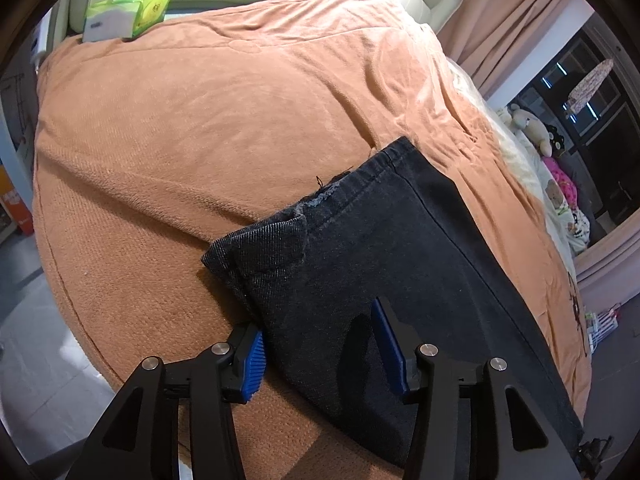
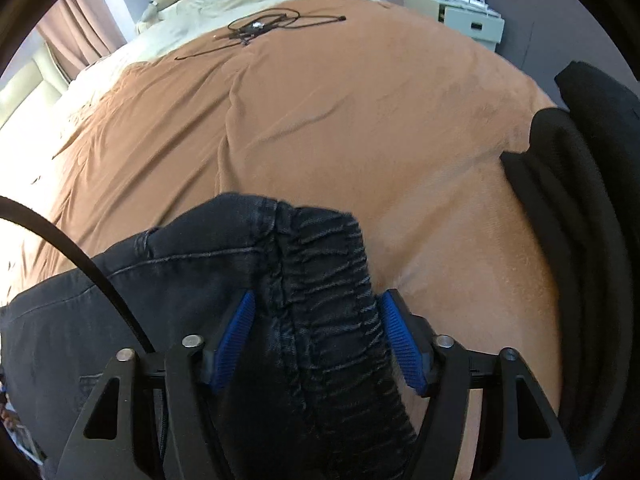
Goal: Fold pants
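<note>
Dark grey denim pants (image 1: 380, 248) lie on an orange blanket (image 1: 200, 128) on a bed, legs doubled together, hem ends toward the far side. My left gripper (image 1: 320, 344) is open, its blue pads either side of the legs' edge, one pad on the blanket, one over the fabric. In the right wrist view the pants' elastic waistband (image 2: 320, 280) sits bunched between my right gripper's (image 2: 316, 340) blue pads. The jaws stand wide and the pads touch the fabric's sides; I cannot tell whether they grip it.
A green tissue pack (image 1: 128, 12) sits at the blanket's far left. A black cable (image 2: 264, 26) lies on the far blanket. Dark folded clothes (image 2: 580, 200) are stacked at the right. Plush toys (image 1: 532, 128) and curtains lie beyond the bed.
</note>
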Tool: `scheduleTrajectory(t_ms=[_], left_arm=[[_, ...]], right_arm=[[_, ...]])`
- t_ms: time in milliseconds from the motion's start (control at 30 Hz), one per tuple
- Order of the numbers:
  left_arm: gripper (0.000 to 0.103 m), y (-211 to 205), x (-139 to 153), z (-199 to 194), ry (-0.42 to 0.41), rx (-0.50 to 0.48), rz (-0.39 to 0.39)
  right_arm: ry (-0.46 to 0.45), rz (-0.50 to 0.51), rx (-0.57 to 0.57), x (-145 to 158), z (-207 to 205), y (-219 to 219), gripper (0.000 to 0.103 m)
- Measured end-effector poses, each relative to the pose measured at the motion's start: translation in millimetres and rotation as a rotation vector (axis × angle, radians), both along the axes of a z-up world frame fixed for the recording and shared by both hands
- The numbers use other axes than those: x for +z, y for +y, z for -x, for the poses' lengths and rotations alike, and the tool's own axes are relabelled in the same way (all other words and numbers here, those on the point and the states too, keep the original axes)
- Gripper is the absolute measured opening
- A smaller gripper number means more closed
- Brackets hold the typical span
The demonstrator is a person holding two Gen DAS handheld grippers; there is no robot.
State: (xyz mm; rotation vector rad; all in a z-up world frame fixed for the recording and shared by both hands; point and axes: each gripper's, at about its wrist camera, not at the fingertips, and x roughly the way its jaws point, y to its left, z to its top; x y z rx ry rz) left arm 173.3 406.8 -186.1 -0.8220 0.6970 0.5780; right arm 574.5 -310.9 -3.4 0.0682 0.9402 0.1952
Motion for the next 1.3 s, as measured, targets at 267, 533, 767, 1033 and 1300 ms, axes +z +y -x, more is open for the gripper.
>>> scheduleTrajectory(t_ms=[267, 533, 767, 1033, 1300], left_arm=[[0.051, 1, 1, 4, -0.021, 0.004, 0.026], [0.051, 10, -7, 19, -0.117, 0.012, 0.099], [0.051, 18, -10, 27, -0.19, 0.032, 0.152], [0.051, 16, -6, 17, -0.176, 0.029, 0.121], [0.051, 15, -10, 20, -0.214, 0.005, 0.148]], right_arm=[[-0.049, 0.034, -0.032, 12, 28, -6, 0.019], [-0.01, 0.103, -0.114, -13, 19, 7, 0.023], [-0.026, 0.095, -0.142, -4, 30, 9, 0.044], [-0.113, 0.034, -0.128, 31, 81, 12, 0.048], [-0.174, -0.012, -0.056, 50, 120, 41, 0.048]])
